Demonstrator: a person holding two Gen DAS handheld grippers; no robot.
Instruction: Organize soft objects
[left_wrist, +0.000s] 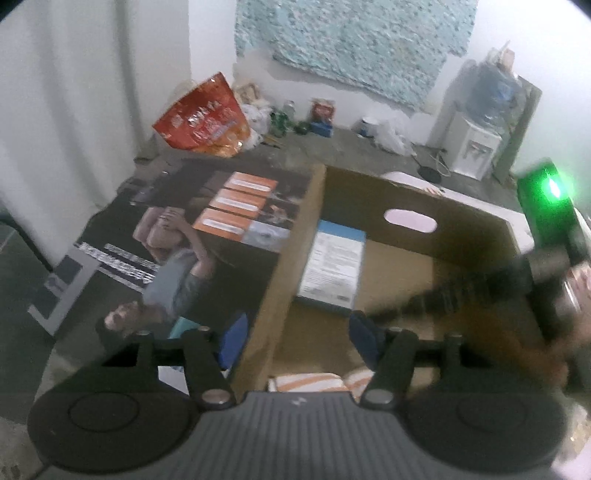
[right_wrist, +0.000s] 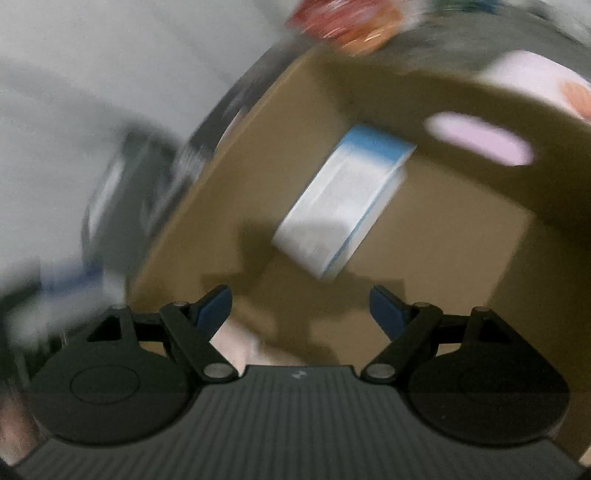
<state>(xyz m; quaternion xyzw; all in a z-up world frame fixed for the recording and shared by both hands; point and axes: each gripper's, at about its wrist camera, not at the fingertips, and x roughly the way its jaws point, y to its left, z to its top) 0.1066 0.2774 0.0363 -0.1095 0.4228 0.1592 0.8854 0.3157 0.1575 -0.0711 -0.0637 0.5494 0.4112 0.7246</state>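
Striped orange-and-white cloth sits inside the brown cardboard box's near edge.
Both grippers spread, empty (blurry swinging risks clipping the wall).

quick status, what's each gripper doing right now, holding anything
left gripper: open, holding nothing, over the cardboard box wall.
right gripper: open, holding nothing, above the box.

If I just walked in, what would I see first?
Probably the big cardboard box, open on top, with a white and blue packet lying flat on its bottom. Next, the shiny red bag leaning by the back wall and the bright green light at the right edge. An orange-striped cloth peeks out inside the box near the left tool.
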